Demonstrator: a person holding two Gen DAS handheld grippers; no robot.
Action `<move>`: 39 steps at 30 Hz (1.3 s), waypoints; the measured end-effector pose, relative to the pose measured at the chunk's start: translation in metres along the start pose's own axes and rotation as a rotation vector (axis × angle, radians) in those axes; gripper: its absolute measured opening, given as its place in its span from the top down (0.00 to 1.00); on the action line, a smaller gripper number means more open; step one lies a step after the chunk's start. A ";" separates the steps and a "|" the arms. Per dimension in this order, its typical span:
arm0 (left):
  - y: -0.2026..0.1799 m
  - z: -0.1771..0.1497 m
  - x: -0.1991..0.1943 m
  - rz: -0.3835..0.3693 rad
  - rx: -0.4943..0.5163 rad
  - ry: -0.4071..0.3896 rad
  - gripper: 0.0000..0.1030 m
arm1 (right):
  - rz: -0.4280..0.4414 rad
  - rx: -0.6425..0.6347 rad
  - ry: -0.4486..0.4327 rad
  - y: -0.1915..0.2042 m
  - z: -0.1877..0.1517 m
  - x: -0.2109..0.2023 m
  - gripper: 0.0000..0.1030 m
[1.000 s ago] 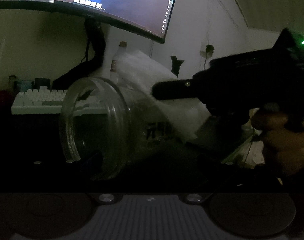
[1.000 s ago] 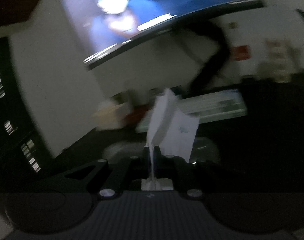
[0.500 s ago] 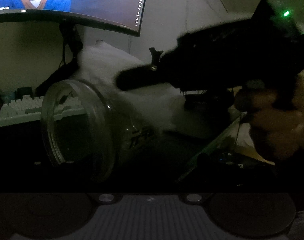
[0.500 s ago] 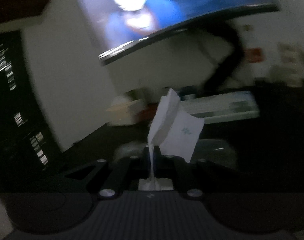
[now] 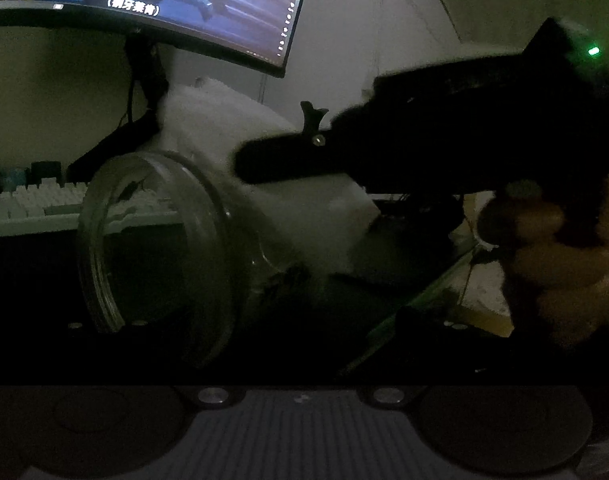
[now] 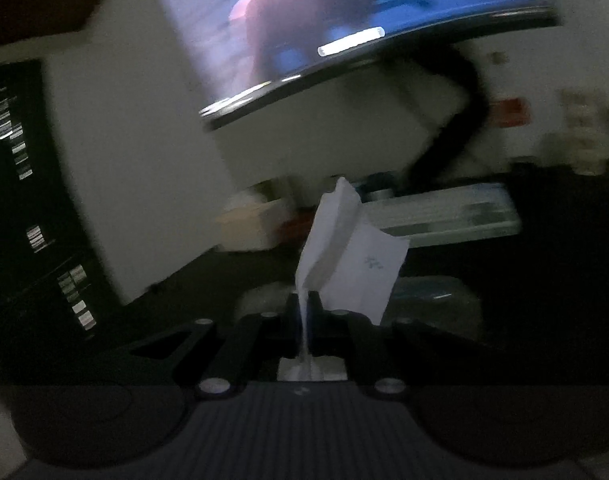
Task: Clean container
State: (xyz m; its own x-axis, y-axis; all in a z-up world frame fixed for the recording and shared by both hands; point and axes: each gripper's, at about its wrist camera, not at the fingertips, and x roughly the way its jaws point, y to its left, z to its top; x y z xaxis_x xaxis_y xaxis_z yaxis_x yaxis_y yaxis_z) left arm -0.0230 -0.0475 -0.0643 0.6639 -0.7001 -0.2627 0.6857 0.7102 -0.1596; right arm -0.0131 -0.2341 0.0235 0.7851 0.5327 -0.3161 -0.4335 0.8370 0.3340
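the clear jar (image 5: 156,248) lies on its side in front of the keyboard (image 5: 56,208), held by the left gripper; grip unclear. right gripper (image 6: 303,316) pinches a white tissue (image 6: 344,256) above it.

Left wrist view: monitor (image 5: 152,4) picture has switched from a blue-robed figure to a darker scene with new subtitles. Right tool (image 5: 264,164) sits farther toward 3 o'clock than half a second ago, though nearer the jar (image 5: 156,248) than a second ago. Tissue (image 5: 296,200) drapes over the jar's far side, more spread than at first. Right wrist view: monitor (image 6: 344,28) has climbed toward 1 o'clock; tissue (image 6: 344,256), pinched between the pads, has shifted toward 3 o'clock; background blurred.
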 end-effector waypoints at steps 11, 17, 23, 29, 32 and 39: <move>-0.003 -0.001 0.002 -0.001 0.022 -0.004 0.00 | 0.119 -0.089 0.028 0.019 -0.012 -0.006 0.94; -0.003 -0.002 0.003 0.000 0.021 -0.012 0.00 | -0.088 0.027 -0.028 -0.013 0.000 -0.005 0.94; -0.002 -0.001 0.012 0.053 -0.029 -0.039 0.00 | 0.068 -0.028 -0.022 0.006 -0.009 0.001 0.93; -0.009 0.000 0.019 0.205 -0.004 -0.064 0.26 | 0.068 -0.097 -0.014 0.015 -0.012 0.002 0.92; -0.010 0.001 0.021 0.236 0.024 -0.059 0.60 | 0.022 -0.047 -0.047 0.002 -0.007 -0.005 0.91; -0.019 0.011 0.004 0.153 -0.095 -0.142 0.95 | -0.002 0.024 -0.102 -0.018 0.001 -0.016 0.91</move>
State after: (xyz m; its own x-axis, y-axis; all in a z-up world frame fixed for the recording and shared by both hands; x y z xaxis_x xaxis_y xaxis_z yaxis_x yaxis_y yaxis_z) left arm -0.0302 -0.0644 -0.0518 0.7982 -0.5822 -0.1548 0.5470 0.8081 -0.2187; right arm -0.0168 -0.2580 0.0236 0.8271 0.5150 -0.2252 -0.4225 0.8339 0.3551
